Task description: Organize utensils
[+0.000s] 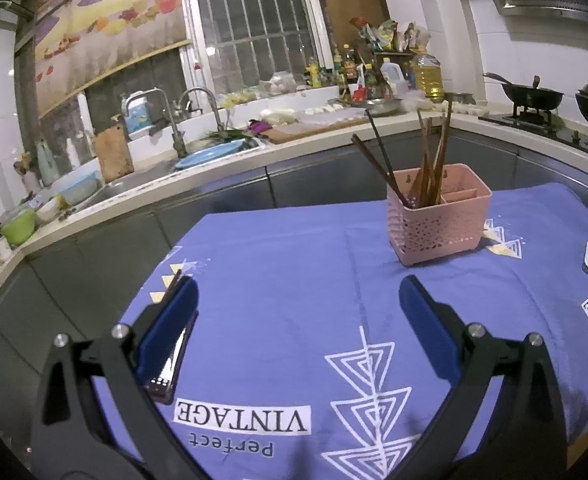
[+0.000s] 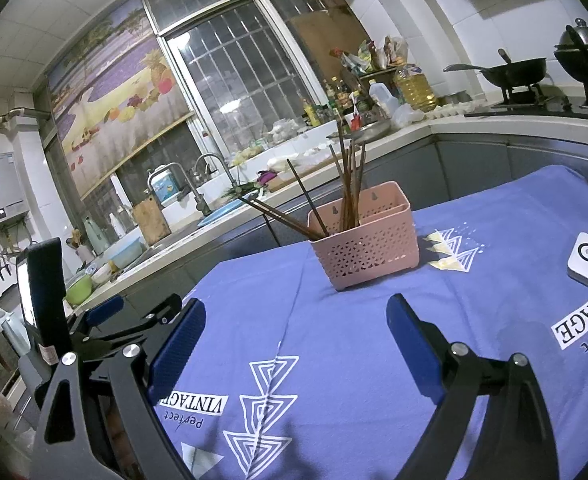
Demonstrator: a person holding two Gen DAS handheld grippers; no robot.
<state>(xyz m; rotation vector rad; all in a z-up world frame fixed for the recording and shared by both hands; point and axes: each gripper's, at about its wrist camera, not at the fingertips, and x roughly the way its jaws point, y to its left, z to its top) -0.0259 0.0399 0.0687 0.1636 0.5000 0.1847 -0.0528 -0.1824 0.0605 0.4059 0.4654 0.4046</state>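
Both claws hang above the table (image 1: 254,280) with its purple printed cloth. The left claw (image 1: 297,308) gapes wide, nothing between its blue pads, and the right claw (image 2: 295,332) is spread just as wide and just as bare. Straight ahead of both sits the pink perforated utensil basket (image 1: 437,216), well apart from either claw, standing upright on the cloth. The brown chopsticks (image 1: 433,160) are bunched in its left compartment, some upright, a couple leaning out leftward. Off right, a small white device (image 2: 585,258) lies on the cloth.
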